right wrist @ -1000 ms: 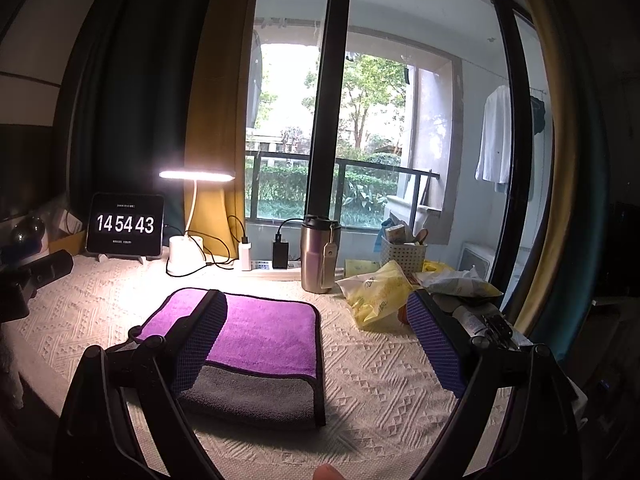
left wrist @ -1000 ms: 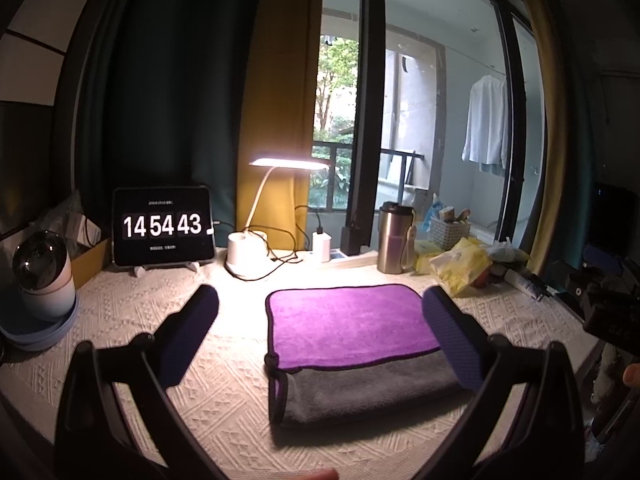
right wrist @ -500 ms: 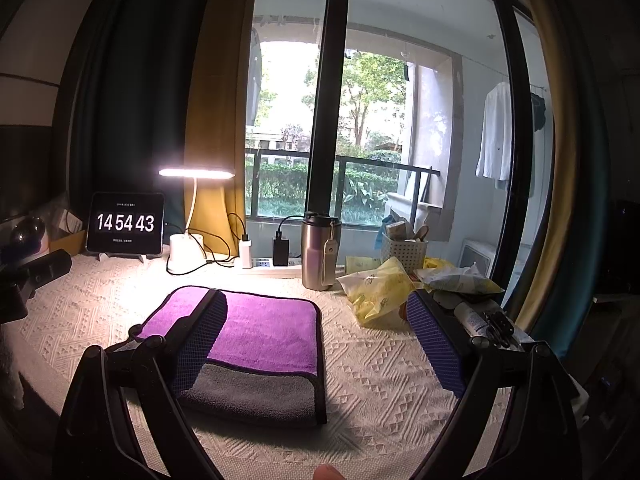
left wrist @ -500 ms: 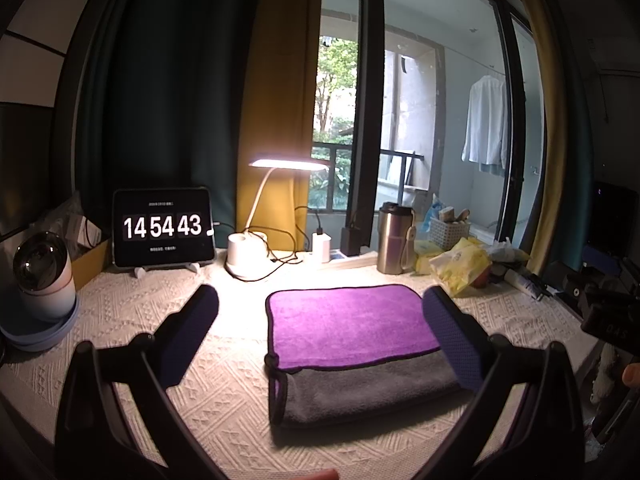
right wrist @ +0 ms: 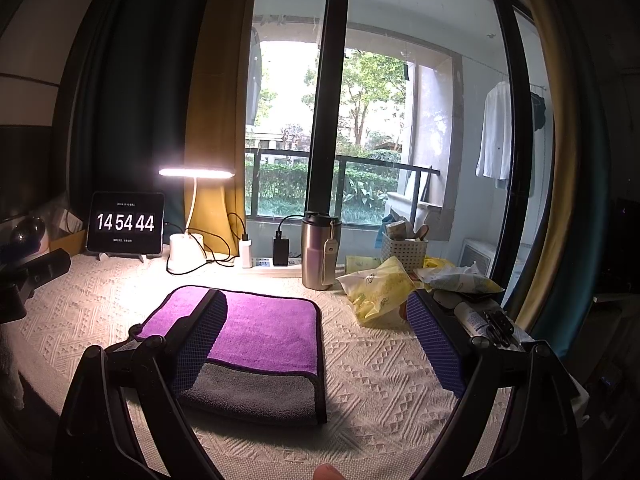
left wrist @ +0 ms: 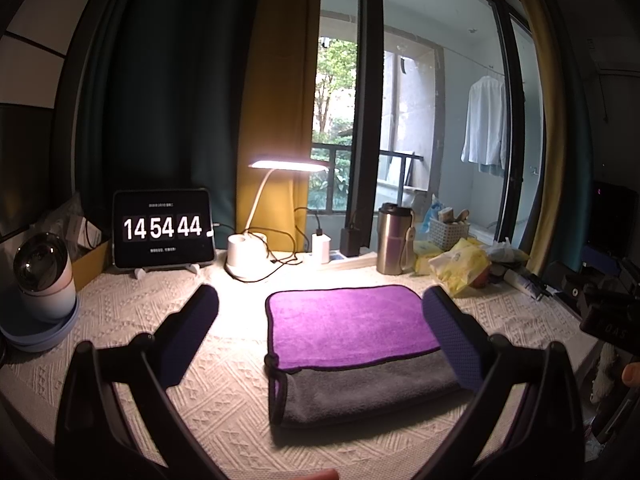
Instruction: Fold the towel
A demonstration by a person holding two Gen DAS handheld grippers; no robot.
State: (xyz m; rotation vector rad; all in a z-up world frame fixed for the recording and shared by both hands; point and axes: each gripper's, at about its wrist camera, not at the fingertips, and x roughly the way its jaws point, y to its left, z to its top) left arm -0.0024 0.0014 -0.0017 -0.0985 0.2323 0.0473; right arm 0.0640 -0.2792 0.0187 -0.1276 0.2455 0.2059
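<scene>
The towel [left wrist: 352, 328] lies folded on the counter [left wrist: 132, 312], purple side over grey. The left gripper [left wrist: 320, 312] and the right gripper [right wrist: 316, 320] are both wide apart and hold nothing. The tablet [left wrist: 162, 234] shows "14 54 44".

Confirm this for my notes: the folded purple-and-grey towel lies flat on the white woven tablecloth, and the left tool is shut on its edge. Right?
Not quite. The folded purple-and-grey towel does lie flat on the white woven tablecloth, but the left tool is open and holds nothing, as the left wrist view shows.
</scene>
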